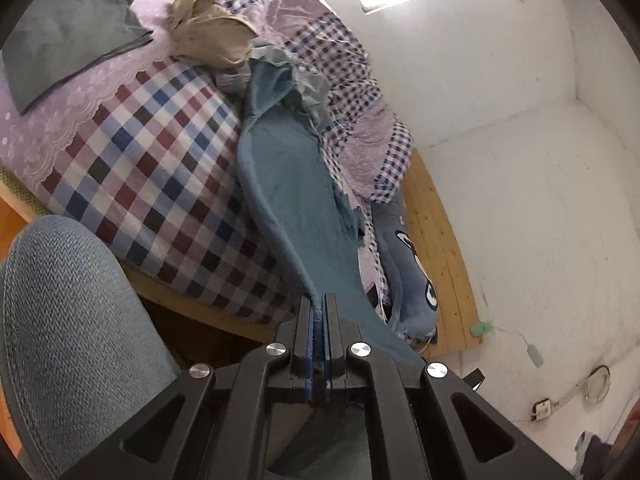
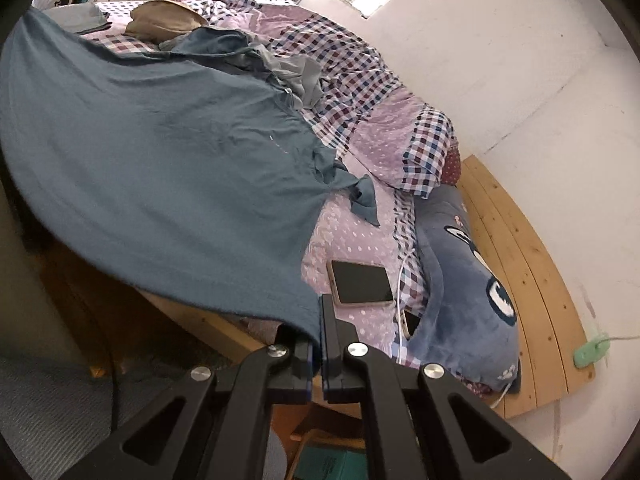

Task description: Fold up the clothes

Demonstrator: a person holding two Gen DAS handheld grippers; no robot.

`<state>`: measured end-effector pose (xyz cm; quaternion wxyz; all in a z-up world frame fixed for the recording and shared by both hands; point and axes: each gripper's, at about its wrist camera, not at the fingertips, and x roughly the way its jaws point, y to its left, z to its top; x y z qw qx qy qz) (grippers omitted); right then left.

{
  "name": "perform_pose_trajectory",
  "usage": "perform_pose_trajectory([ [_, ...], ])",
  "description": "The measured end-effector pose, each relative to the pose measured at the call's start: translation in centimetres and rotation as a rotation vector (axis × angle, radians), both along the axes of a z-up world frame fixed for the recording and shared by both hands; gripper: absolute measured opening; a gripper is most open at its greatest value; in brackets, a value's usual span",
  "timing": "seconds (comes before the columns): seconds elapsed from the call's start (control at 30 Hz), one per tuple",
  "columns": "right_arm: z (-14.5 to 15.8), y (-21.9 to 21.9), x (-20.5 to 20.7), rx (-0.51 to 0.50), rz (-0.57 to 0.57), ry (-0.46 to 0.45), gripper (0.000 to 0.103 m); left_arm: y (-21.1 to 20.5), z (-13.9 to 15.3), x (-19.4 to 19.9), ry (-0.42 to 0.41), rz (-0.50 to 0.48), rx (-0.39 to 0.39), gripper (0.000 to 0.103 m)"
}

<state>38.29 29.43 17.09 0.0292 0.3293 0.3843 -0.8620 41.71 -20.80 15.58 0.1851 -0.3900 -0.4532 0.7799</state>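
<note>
A teal-blue shirt [image 1: 288, 184] stretches from the bed toward me. My left gripper [image 1: 319, 312] is shut on one edge of it, cloth pinched between the blue pads. In the right wrist view the same blue shirt [image 2: 160, 160] spreads wide over the bed's near side, and my right gripper [image 2: 319, 320] is shut on its lower corner. A sleeve [image 2: 364, 200] trails onto the lilac sheet. A crumpled beige garment [image 1: 212, 32] and a folded grey garment [image 1: 68, 28] lie farther back on the bed.
The bed has a checked and lilac cover [image 1: 152, 168] and a bunched quilt [image 2: 360, 88]. A phone [image 2: 362, 282] and a second phone on a white cable [image 2: 410, 322] lie near a blue plush pillow [image 2: 468, 276]. A wooden headboard [image 2: 532, 264] meets the white wall. A person's knee [image 1: 76, 320] is at the lower left.
</note>
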Motion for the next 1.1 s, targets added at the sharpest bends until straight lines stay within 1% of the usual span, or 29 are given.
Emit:
perform_pose_trajectory([
  [0.2,0.2,-0.2,-5.9,0.026,0.013,0.005,0.0,-0.9,-1.1,-3.5,-0.016,0.031,0.018,0.002],
  [0.37,-0.1,-0.2,-12.3,0.031,0.015,-0.002,0.0,-1.7,-1.4,-7.9,-0.021,0.062,0.024,0.002],
  [0.47,-1.3,0.0,-16.1,0.021,0.002,-0.04,0.0,-2.1,-1.6,-11.5,-0.024,0.079,0.001,0.002],
  [0.57,-3.4,0.2,-20.3,0.016,-0.011,-0.101,0.0,-2.1,-2.2,-15.7,-0.043,0.081,-0.036,0.002],
  [0.67,-5.6,0.3,-23.6,0.017,-0.025,-0.164,0.0,-1.7,-3.6,-20.5,-0.075,0.075,-0.085,0.002],
  [0.77,-7.6,0.6,-26.4,0.003,-0.044,-0.221,0.001,-1.0,-5.7,-24.8,-0.131,0.072,-0.131,0.002],
  [0.83,-8.6,1.1,-27.9,-0.014,-0.07,-0.252,0.006,-0.7,-7.3,-27.3,-0.169,0.078,-0.143,0.002],
  [0.9,-9.6,2.0,-29.5,-0.047,-0.119,-0.286,0.016,-0.6,-8.5,-29.2,-0.193,0.09,-0.154,0.002],
  [0.93,-10.0,2.5,-30.3,-0.067,-0.148,-0.303,0.03,-0.6,-8.9,-30.1,-0.201,0.096,-0.166,0.002],
  [0.97,-10.4,3.1,-31.0,-0.087,-0.183,-0.313,0.041,-0.6,-9.5,-31.1,-0.208,0.104,-0.183,0.002],
  [1.03,-10.5,5.0,-31.6,-0.153,-0.275,-0.295,0.045,-1.0,-10.4,-32.6,-0.208,0.136,-0.226,0.002],
  [1.1,-10.1,6.5,-31.3,-0.214,-0.351,-0.274,0.049,-1.6,-11.2,-33.4,-0.202,0.182,-0.272,0.006],
])
